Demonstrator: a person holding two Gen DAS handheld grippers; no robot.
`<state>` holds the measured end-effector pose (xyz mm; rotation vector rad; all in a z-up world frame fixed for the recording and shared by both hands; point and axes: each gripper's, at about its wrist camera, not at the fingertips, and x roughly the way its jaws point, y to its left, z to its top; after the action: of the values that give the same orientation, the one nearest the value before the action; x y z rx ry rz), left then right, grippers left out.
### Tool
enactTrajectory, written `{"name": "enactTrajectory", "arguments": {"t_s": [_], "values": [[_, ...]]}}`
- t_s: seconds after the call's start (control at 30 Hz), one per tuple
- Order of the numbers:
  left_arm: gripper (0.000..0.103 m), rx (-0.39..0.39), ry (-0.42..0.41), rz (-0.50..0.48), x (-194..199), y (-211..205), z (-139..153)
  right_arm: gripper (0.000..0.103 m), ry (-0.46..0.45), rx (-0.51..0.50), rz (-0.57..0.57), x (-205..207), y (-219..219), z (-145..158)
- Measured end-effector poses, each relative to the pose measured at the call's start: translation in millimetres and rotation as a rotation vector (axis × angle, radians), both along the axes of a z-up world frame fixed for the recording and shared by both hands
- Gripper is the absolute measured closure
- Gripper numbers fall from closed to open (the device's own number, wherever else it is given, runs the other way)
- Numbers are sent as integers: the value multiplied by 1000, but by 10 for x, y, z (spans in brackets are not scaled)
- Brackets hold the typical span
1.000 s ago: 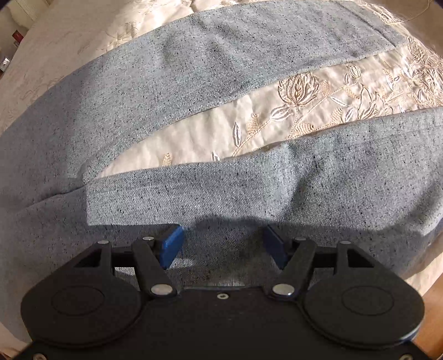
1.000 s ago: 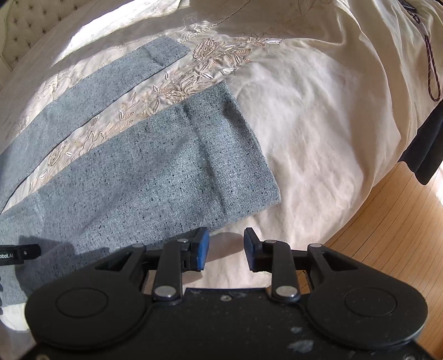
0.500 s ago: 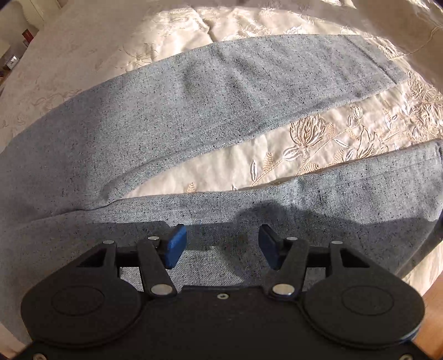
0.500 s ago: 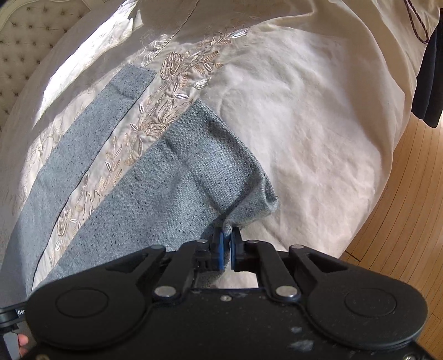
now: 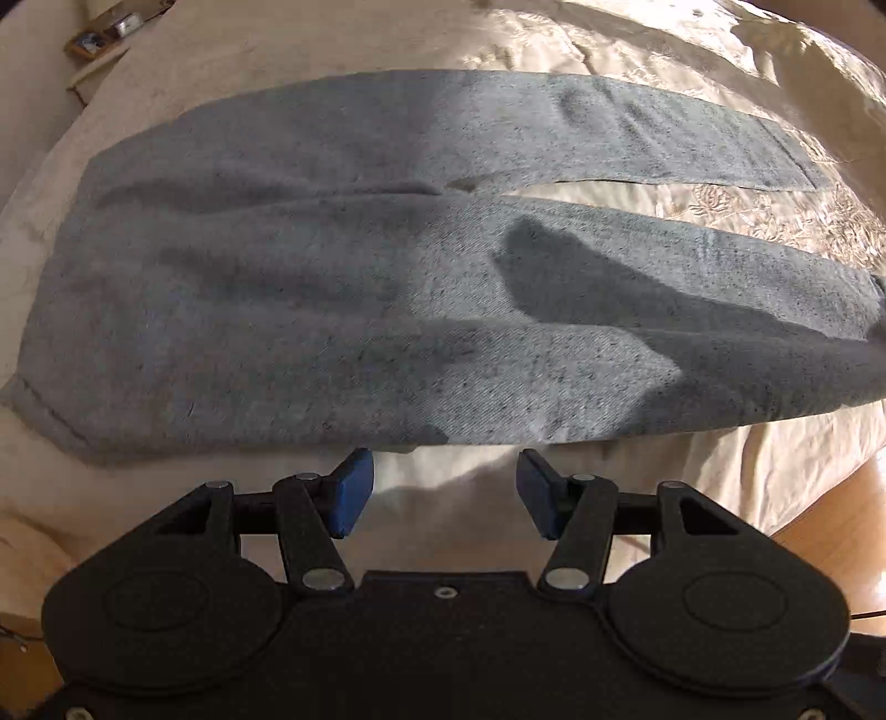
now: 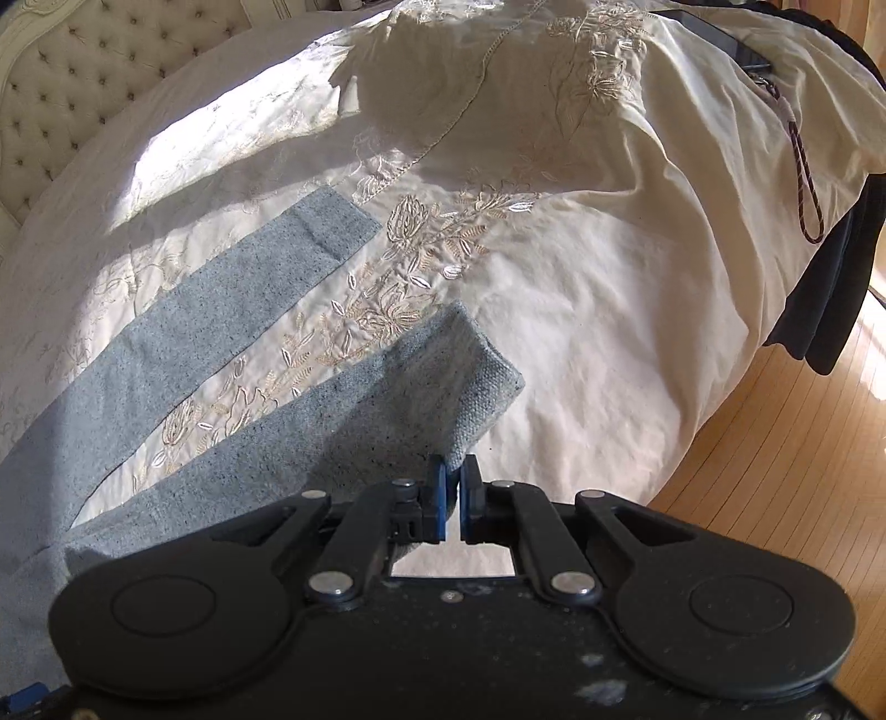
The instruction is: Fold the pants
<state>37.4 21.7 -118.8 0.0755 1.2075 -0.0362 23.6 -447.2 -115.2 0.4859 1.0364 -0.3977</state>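
Note:
Grey speckled pants point(image 5: 343, 310) lie spread on a cream embroidered bedspread point(image 5: 764, 471), waist at the left, two legs running to the right. My left gripper point(image 5: 443, 487) is open and empty, just short of the pants' near edge. In the right wrist view the far leg point(image 6: 221, 310) lies flat. My right gripper point(image 6: 454, 493) is shut on the hem corner of the near leg point(image 6: 443, 382) and holds it lifted off the bed.
A tufted headboard point(image 6: 94, 72) is at the far left. Dark clothing point(image 6: 830, 288) and a braided cord point(image 6: 803, 166) hang at the bed's right edge. Wooden floor point(image 6: 786, 443) lies beyond the bed edge. A shelf point(image 5: 99, 44) stands at the back left.
My right gripper closed on the near leg's hem corner and raised it. My left gripper drew back from over the pants to just off their near edge, staying open.

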Motion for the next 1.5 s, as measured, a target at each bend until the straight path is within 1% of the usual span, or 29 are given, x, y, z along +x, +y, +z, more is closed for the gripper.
{"name": "enactTrajectory", "arguments": {"t_s": [0.07, 0.1, 0.2, 0.37, 0.5, 0.57, 0.63, 0.77, 0.93, 1.1, 1.13, 1.17, 1.2, 1.23, 1.33, 1.4, 1.5], "values": [[41, 3, 4, 71, -74, 210, -56, 98, 61, -48, 27, 63, 63, -100], [41, 2, 1, 103, -98, 302, -75, 98, 77, -75, 46, 91, 114, -131], [41, -23, -7, 199, -135, 563, -123, 98, 69, -137, 92, 124, 225, -73], [41, -71, -71, 347, -173, 1004, -104, 98, 60, -173, 93, 108, 264, 72], [41, -70, -94, 430, -106, 1270, -126, 98, 61, -198, 104, 93, 313, 116], [41, -78, -80, 455, -24, 1385, -216, 98, 63, -207, 107, 86, 340, 125], [41, -82, -40, 472, 92, 1481, -346, 98, 65, -213, 104, 95, 385, 131], [41, -93, 8, 483, 242, 1547, -543, 98, 69, -217, 103, 117, 430, 129], [41, -84, 11, 496, 371, 1517, -618, 98, 69, -217, 95, 151, 452, 134], [42, -113, 39, 553, 457, 1556, -667, 98, 70, -220, 93, 184, 490, 125], [43, -129, 38, 579, 455, 1575, -669, 98, 72, -220, 94, 187, 499, 123], [51, -153, 39, 596, 442, 1593, -661, 98, 73, -220, 93, 190, 505, 120], [80, -175, 45, 598, 436, 1606, -644, 98, 75, -220, 91, 192, 513, 118], [94, -182, 52, 601, 431, 1615, -612, 98, 75, -219, 89, 193, 518, 116], [98, -201, 0, 607, 318, 1650, -363, 98, 75, -220, 80, 176, 509, 138], [98, -211, -42, 587, 216, 1672, -153, 98, 67, -220, 70, 145, 478, 190], [98, -202, -111, 537, -3, 1711, 174, 98, 44, -211, 45, 62, 429, 294]]}}
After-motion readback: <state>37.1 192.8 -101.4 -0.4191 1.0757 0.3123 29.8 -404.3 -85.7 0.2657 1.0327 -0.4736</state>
